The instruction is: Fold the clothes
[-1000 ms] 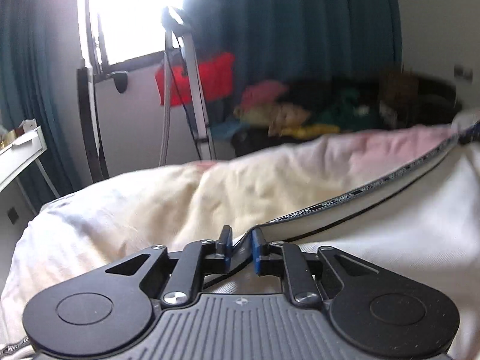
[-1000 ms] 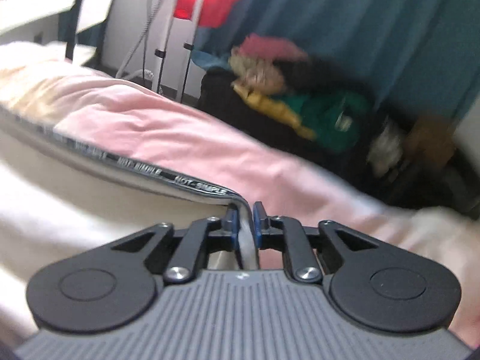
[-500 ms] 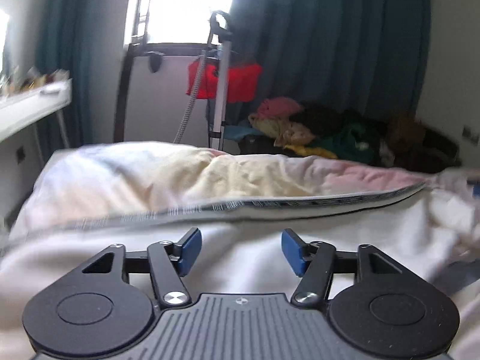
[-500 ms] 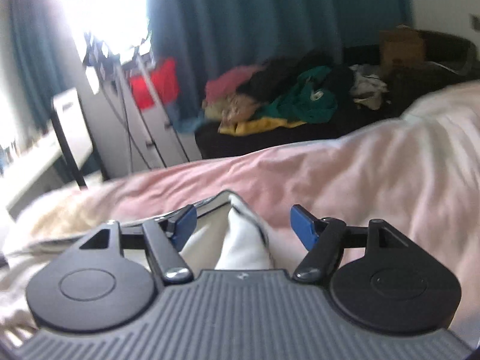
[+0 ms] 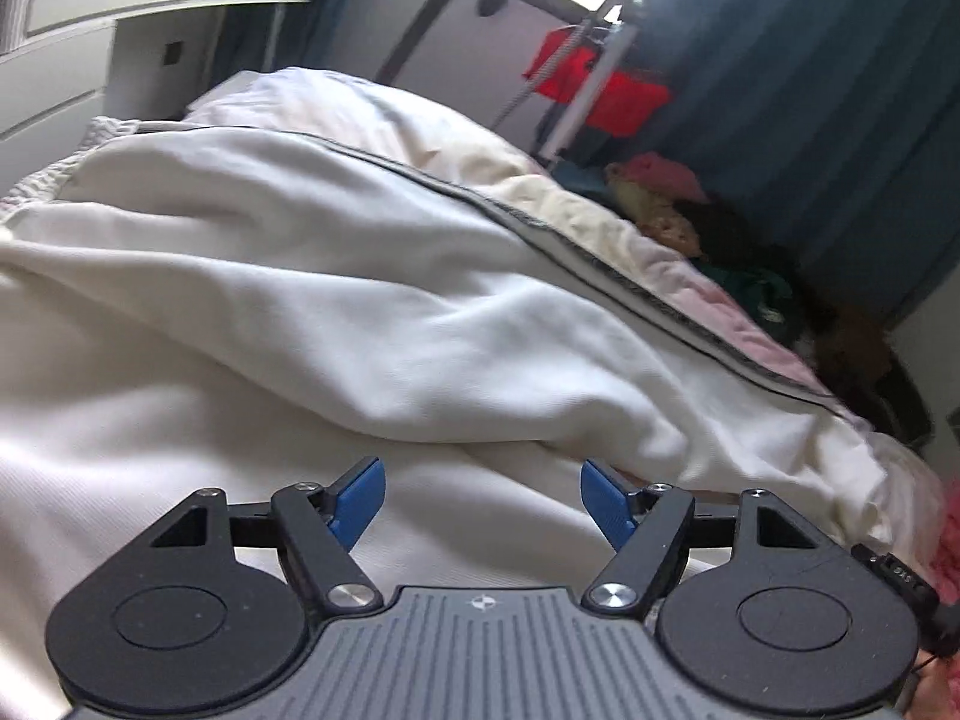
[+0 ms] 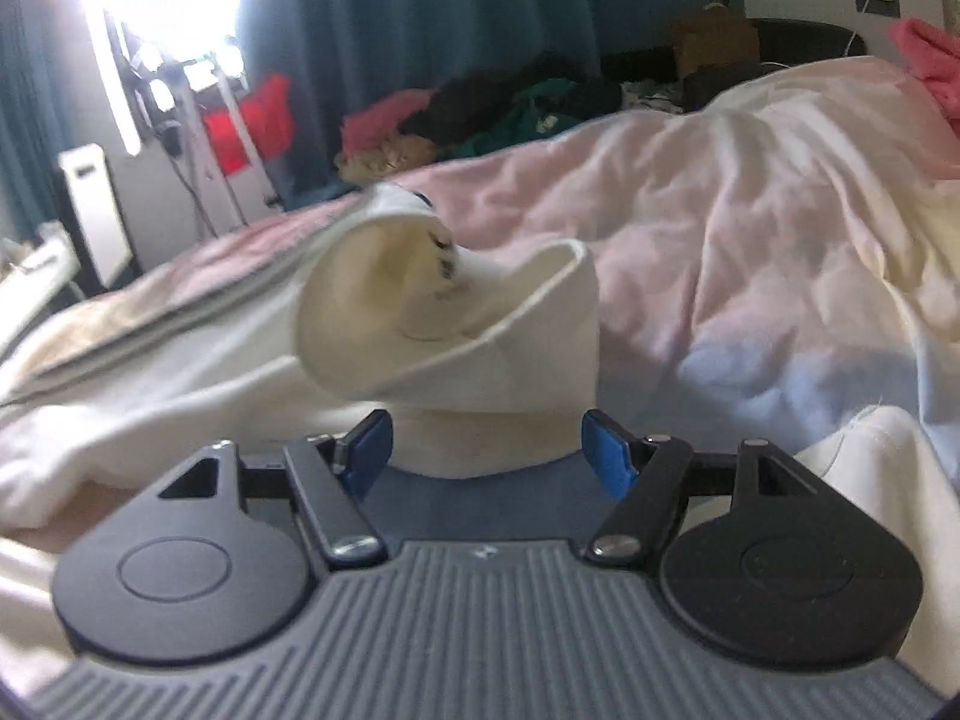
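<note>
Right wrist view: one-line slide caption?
Open right gripper facing a curled end of the white garment on a pink-and-cream duvet.

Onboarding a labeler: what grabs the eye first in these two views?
The white garment with its dark printed stripe, spread across the bed right in front of the open left gripper. In the right wrist view its curled opening stands up just ahead of the open right gripper. Behind, a heap of clothes lies against teal curtains.

No text can be read: the dark-edged trim band (image 5: 630, 294) along the white fabric garment (image 5: 360, 312) is too blurred.
</note>
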Demonstrator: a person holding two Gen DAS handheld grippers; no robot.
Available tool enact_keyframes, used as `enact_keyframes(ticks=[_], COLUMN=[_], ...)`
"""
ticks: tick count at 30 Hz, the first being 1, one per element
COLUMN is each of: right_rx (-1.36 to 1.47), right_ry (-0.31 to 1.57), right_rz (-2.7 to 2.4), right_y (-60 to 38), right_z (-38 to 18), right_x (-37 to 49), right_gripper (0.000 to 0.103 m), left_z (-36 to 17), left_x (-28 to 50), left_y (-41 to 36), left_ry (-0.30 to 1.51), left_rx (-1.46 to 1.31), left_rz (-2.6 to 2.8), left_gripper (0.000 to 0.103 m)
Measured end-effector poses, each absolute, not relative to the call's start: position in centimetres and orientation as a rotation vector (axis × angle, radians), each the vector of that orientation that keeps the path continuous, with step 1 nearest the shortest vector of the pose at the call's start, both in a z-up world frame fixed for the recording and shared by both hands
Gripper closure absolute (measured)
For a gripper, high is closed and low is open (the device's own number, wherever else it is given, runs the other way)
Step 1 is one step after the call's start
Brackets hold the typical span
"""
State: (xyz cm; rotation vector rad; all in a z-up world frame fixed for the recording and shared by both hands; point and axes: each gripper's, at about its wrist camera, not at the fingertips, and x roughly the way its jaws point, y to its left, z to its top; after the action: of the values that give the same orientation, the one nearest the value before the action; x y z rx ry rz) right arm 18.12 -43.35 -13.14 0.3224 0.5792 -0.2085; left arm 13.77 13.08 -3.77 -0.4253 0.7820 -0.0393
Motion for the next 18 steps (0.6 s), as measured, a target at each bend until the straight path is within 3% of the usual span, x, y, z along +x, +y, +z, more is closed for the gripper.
enact_keyframes(ticks=[5,6,7,9,14,18], right_rx=[0.368,0.414,0.459,0.549,0.899,1.207], right_ry=[0.56,0.52,0.479,0.398,0.209,0.249], right_rz=[-0.26,-0.258,-0.256,-0.251,-0.246,-0.332], right_y=[-44.6,-45.3,-46.0,-47.3,-51.5,-53.8], right_z=[-14.6,-14.3,-14.1,-13.7,-14.0,-18.4], right_x=[21.0,20.7,20.5,19.9,17.9,16.1], right_gripper=[0.03,0.034,0.059,0.087,0.09,0.09], left_z=[-4.4,-4.8,-5.1,-5.6,-5.8,-5.5], left_x=[16.5,17.2,17.7,18.6,19.3,18.8], left_y=[11.7,11.5,11.4,11.0,10.8,11.4], left_ry=[0.706,0.71,0.714,0.709,0.688,0.698], left_rx=[-0.282,-0.281,-0.286,-0.289,-0.302,-0.341], left_rz=[-0.043,-0.034,-0.029,-0.034,-0.07,-0.065], left_gripper=[0.026,0.026,0.026,0.026,0.026,0.026])
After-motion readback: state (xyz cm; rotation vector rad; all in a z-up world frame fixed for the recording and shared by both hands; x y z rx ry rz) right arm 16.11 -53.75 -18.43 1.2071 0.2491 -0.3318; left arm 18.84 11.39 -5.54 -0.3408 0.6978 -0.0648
